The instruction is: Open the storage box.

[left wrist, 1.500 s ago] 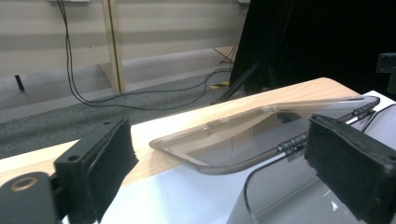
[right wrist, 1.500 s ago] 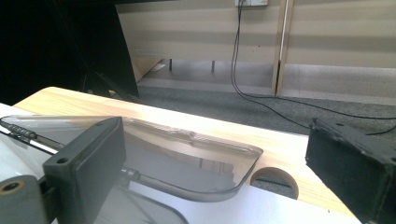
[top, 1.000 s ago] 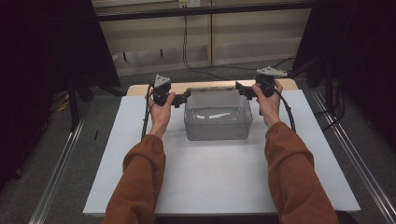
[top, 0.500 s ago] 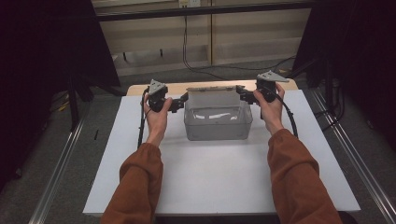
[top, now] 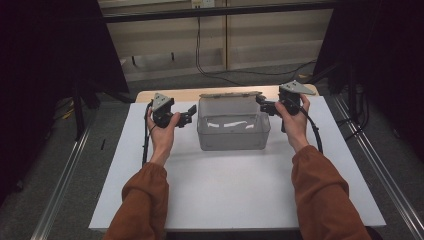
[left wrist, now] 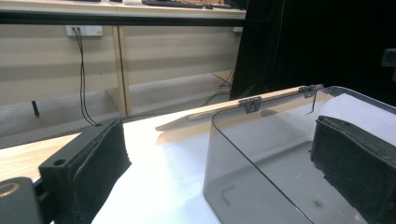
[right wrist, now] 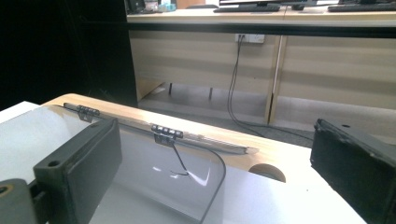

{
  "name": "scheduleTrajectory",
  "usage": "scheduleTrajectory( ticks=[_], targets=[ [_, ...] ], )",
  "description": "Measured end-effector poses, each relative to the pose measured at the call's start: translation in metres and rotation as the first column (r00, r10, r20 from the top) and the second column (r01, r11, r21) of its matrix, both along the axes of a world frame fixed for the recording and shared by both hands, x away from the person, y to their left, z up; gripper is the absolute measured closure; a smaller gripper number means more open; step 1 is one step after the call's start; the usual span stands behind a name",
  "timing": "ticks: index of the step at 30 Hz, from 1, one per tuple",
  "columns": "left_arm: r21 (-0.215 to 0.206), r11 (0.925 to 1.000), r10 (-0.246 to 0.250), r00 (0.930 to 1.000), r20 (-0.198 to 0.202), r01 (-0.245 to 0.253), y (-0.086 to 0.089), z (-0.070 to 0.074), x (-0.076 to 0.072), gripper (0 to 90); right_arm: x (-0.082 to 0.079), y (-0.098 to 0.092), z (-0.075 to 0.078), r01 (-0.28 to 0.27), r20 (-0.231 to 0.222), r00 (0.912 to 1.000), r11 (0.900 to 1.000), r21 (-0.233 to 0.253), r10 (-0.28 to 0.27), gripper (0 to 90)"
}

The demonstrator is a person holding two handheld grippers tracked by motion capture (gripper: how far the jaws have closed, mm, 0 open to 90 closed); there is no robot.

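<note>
A clear plastic box (top: 233, 131) stands at the back middle of the white tabletop (top: 225, 195), its hinged lid (top: 230, 102) swung open at the rear. My left gripper (top: 189, 117) is at the box's left side, open. In the left gripper view the box's left wall (left wrist: 261, 154) stands between the wide-apart jaws of the left gripper (left wrist: 219, 182). My right gripper (top: 261, 104) is open at the box's back right corner. In the right gripper view, the box's rim (right wrist: 219, 175) runs between the jaws of the right gripper (right wrist: 217, 186), with the lid hinges (right wrist: 164, 132) just beyond.
A wooden table edge (top: 150, 95) shows behind the white top. Metal rails (top: 60, 190) run along the floor on both sides. Cables (top: 200, 55) hang against the beige wall at the back. The front half of the white top holds just the person's forearms.
Both hands have drifted slightly outward and toward the person. The box has stayed in place with its lid open.
</note>
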State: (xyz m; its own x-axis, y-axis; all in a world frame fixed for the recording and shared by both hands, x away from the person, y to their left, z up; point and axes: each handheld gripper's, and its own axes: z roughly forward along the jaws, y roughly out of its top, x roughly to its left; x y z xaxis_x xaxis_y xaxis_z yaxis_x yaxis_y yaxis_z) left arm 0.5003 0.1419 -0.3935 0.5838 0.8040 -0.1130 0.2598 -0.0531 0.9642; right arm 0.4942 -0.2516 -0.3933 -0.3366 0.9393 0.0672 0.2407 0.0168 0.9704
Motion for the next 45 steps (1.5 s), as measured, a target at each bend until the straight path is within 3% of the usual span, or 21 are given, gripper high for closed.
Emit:
scheduleTrajectory(
  ticks=[6, 8, 14, 22, 25, 32, 34, 41, 45],
  targets=[
    [0.01, 0.9999, 0.007, 0.9998, 0.019, -0.007, 0.004, 0.001, -0.009, 4.0, -0.011, -0.003, 0.001, 0.014, 0.021, 0.9997, 1.0, -0.011, -0.014, 0.0],
    [-0.021, 0.9997, 0.007, 0.9998, 0.017, -0.007, 0.004, 0.002, -0.013, 4.0, -0.015, -0.005, 0.001, 0.021, 0.031, 0.9993, 1.0, -0.016, -0.021, 0.0],
    [0.053, 0.9985, -0.014, 0.9965, 0.083, 0.009, -0.004, 0.006, -0.03, 4.0, -0.032, -0.011, 0.001, 0.038, 0.048, 0.9982, 0.999, -0.036, -0.037, 0.0],
    [0.028, 0.9995, -0.016, 0.9975, 0.068, 0.014, 0.0, 0.006, -0.042, 4.0, -0.045, -0.016, 0.003, 0.051, 0.065, 0.9966, 0.998, -0.022, -0.049, 0.0],
    [0.013, 0.9999, 0.005, 0.9981, 0.062, -0.006, 0.005, 0.005, -0.047, 4.0, -0.053, -0.015, 0.004, 0.049, 0.078, 0.9959, 0.998, -0.027, -0.047, 0.0],
    [0.006, 0.9999, 0.014, 0.9972, 0.074, -0.015, 0.014, 0.004, -0.061, 4.3, -0.063, -0.015, 0.002, 0.052, 0.089, 0.9948, 0.998, -0.044, -0.048, 0.0],
    [-0.002, 0.9998, 0.02, 0.9952, 0.096, -0.02, 0.018, 0.004, -0.067, 4.3, -0.068, -0.016, 0.0, 0.05, 0.085, 0.9953, 0.998, -0.039, -0.046, 0.0],
    [-0.018, 0.9994, 0.03, 0.9973, 0.068, -0.028, 0.026, 0.002, -0.076, 4.3, -0.079, -0.019, -0.001, 0.069, 0.099, 0.9931, 0.996, -0.062, -0.062, 0.0],
    [-0.02, 0.9993, 0.035, 0.996, 0.083, -0.033, 0.03, 0.001, -0.085, 4.3, -0.084, -0.021, -0.001, 0.067, 0.099, 0.9932, 0.996, -0.054, -0.062, 0.1]
  ],
)
